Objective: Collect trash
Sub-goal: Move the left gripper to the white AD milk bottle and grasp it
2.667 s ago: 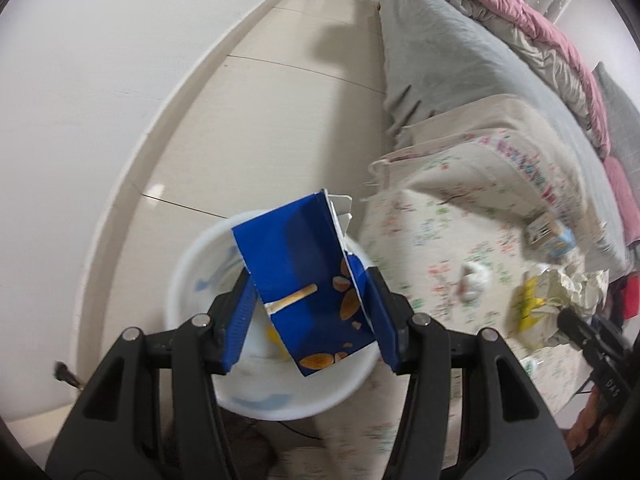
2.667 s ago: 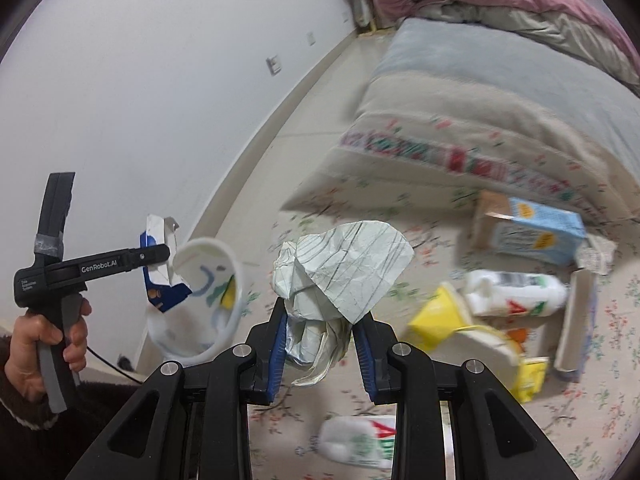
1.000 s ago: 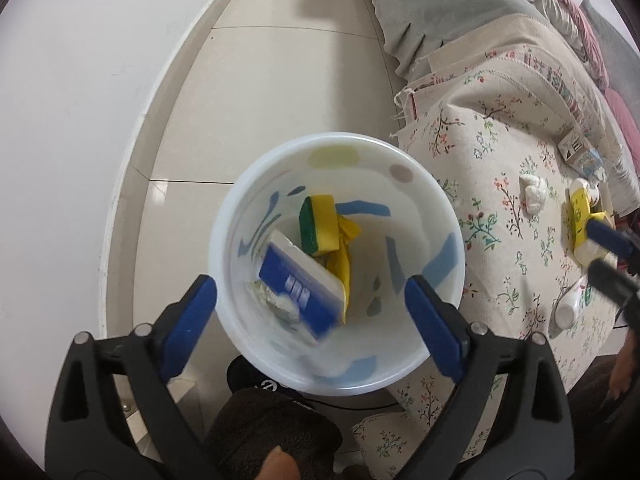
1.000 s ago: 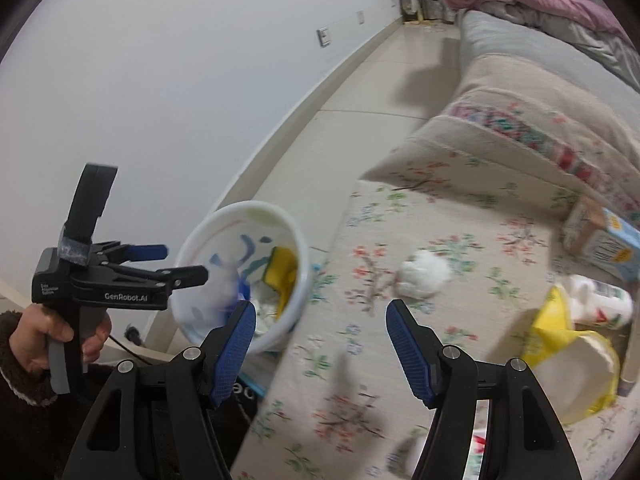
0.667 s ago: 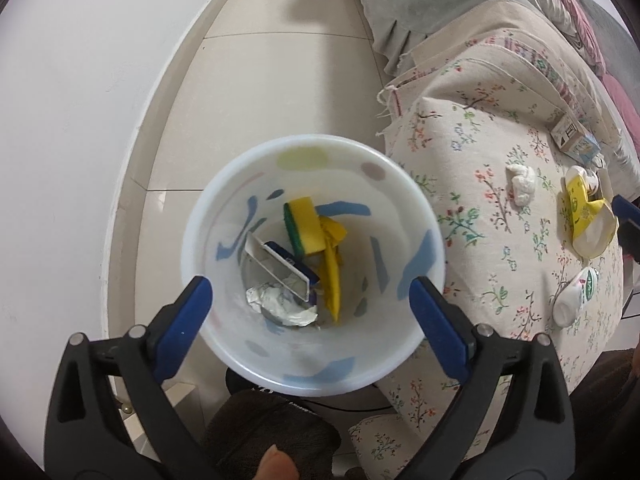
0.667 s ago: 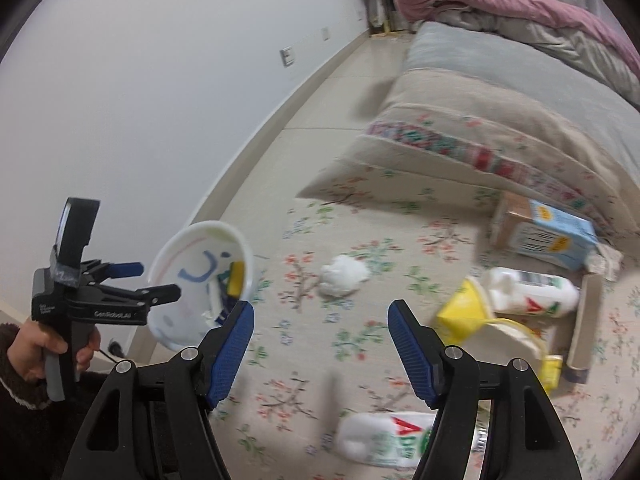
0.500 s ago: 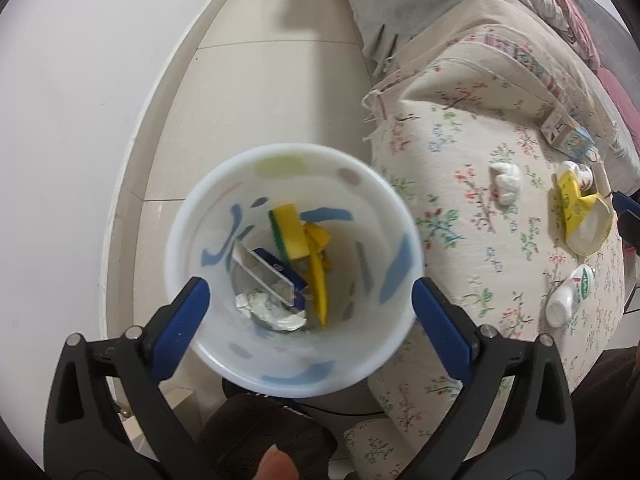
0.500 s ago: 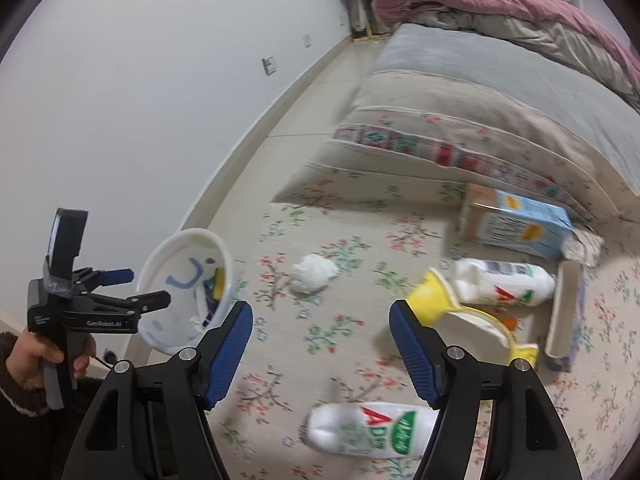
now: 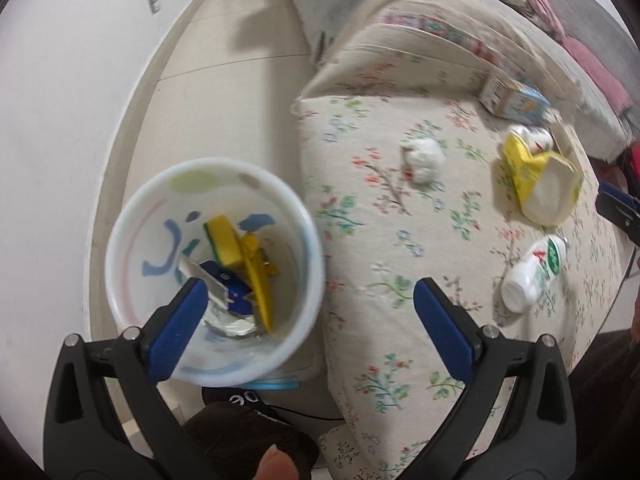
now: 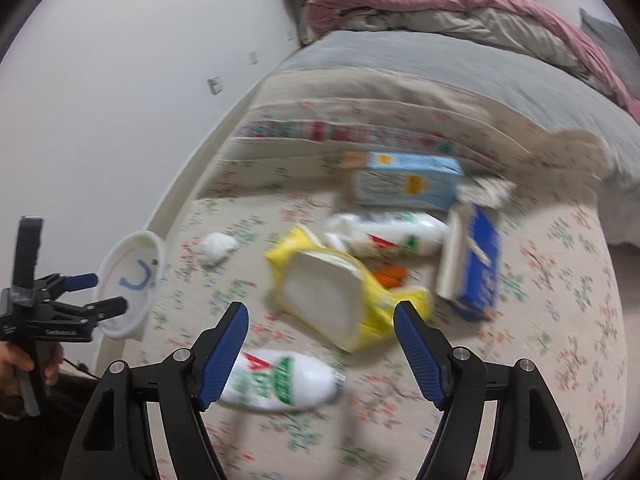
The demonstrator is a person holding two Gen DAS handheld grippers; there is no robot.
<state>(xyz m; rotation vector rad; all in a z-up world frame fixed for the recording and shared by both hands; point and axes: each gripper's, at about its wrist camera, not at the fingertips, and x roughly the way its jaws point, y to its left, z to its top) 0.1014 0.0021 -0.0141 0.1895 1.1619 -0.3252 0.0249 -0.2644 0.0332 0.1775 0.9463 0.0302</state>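
Note:
My left gripper [image 9: 308, 316] is open and empty, its left finger over the white trash bin [image 9: 216, 164] on the floor beside the bed. In the bin lie a yellow sponge [image 9: 224, 240], a blue carton [image 9: 224, 284] and crumpled paper [image 9: 230, 326]. My right gripper [image 10: 320, 320] hovers over the floral sheet, jaws opening, nothing pressed between them. A crumpled yellow bag [image 10: 332, 284] lies just ahead of it and a white bottle [image 10: 280, 380] under its left finger. Farther off are another bottle [image 10: 388, 234], a blue carton [image 10: 476, 256], a light-blue carton [image 10: 408, 180] and a white paper ball [image 10: 218, 244].
A white wall and a tiled floor strip [image 9: 224, 60] run along the bed's left side. Grey and pink bedding [image 10: 460, 16] is piled at the bed's far end. A hand [image 10: 24, 364] holds the left gripper [image 10: 110, 292] beside the bin [image 10: 136, 236]. A dark sleeve [image 9: 248, 432] is below the bin.
The left gripper let the blue carton fall into the bin and the right let go of its crumpled paper. Both opened; the right swung from the bin over the trash on the bed.

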